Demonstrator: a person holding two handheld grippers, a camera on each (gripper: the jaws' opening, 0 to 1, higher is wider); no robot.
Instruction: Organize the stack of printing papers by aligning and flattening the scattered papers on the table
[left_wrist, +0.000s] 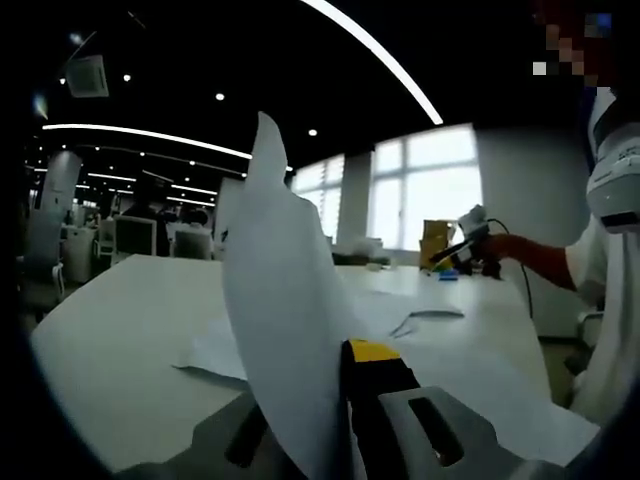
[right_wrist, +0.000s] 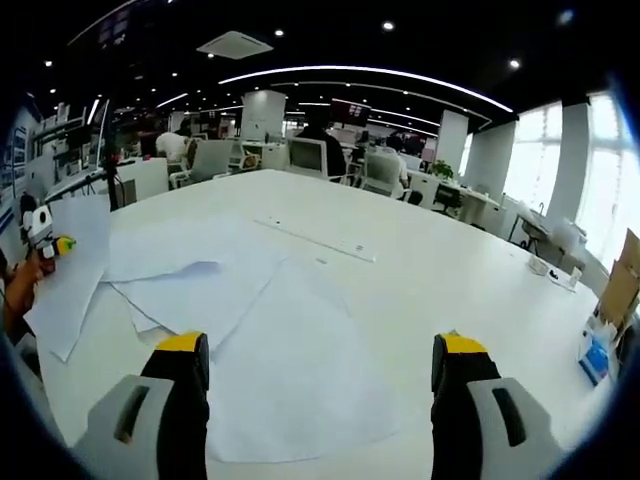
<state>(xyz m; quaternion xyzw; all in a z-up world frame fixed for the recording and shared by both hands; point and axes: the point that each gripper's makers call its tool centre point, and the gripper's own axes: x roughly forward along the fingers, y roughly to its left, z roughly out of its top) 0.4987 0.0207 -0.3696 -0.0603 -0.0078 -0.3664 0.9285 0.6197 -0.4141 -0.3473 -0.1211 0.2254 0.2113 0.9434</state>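
Thin matt white papers (right_wrist: 290, 370), smooth; surface (right_wrist: 450, 270) smooth white w/ slight sheen; fingers (right_wrist: 184, 380) matt black plastic, yellow tips.

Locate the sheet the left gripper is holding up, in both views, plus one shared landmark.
Left gripper view: the lifted sheet stands upright at centre, rising from between this gripper's jaws.
Right gripper view: the same sheet hangs at the far left edge, held by the left gripper.
Shared landmark: the loose papers lying flat on the white table.
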